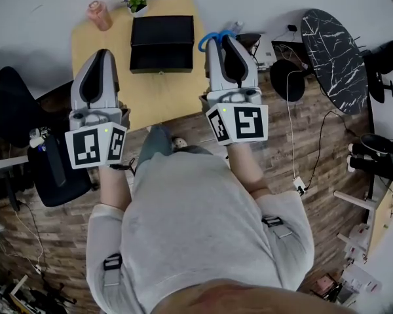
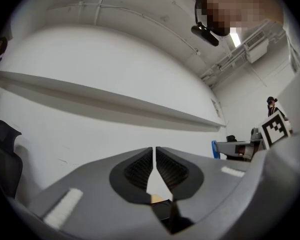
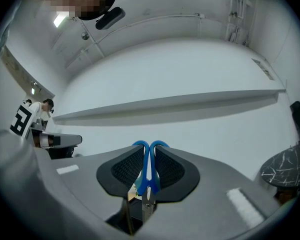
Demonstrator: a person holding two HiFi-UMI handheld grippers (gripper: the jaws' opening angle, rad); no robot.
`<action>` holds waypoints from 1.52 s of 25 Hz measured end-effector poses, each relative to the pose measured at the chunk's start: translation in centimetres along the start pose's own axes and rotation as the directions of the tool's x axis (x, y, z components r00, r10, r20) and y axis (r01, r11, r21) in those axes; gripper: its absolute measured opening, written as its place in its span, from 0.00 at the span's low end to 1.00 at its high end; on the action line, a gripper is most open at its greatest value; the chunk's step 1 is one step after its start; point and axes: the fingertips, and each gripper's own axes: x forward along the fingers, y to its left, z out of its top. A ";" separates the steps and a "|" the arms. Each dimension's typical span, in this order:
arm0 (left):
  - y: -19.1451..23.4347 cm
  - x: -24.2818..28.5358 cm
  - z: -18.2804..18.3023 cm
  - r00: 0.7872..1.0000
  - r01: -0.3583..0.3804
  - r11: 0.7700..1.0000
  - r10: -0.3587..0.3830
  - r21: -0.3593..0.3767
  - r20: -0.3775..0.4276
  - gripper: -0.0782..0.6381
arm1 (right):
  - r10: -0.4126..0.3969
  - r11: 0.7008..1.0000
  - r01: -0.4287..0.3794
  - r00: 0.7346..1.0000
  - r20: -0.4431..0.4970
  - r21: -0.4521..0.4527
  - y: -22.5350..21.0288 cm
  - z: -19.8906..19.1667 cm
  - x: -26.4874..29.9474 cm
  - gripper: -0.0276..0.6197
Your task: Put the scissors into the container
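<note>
The scissors (image 1: 213, 38) have blue handles and are held above the table's right edge, the handle loops poking out past the jaws. My right gripper (image 1: 225, 47) is shut on them. In the right gripper view the blue handles (image 3: 148, 170) stand upright between the pads, with the metal blades pointing down toward the camera. The container (image 1: 162, 42) is a black open box at the back of the wooden table (image 1: 160, 95), to the left of the right gripper. My left gripper (image 1: 99, 63) hangs over the table's left edge, shut (image 2: 154, 157) with nothing between its pads.
A pink cup (image 1: 99, 15) and a small potted plant (image 1: 135, 0) stand at the table's far edge. A black chair (image 1: 33, 146) is on the left, and a dark marble round table (image 1: 335, 57) on the right. Cables lie on the floor.
</note>
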 end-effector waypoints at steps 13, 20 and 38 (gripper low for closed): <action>3.4 5.2 -2.7 0.999 -0.032 0.999 0.031 -0.014 -0.033 0.21 | 0.074 0.997 -0.074 0.995 -0.062 -0.003 0.2 -4.1 6.9 0.15; 6.5 7.3 -5.4 0.995 -0.064 0.997 0.061 -0.034 -0.080 0.22 | 0.136 0.990 -0.141 0.977 -0.164 -0.023 1.8 -9.3 10.7 0.15; 12.0 10.0 -11.5 0.977 -0.109 0.991 0.094 -0.072 -0.190 0.21 | 0.412 0.849 -0.518 0.771 -0.485 -0.102 8.7 -24.4 13.5 0.15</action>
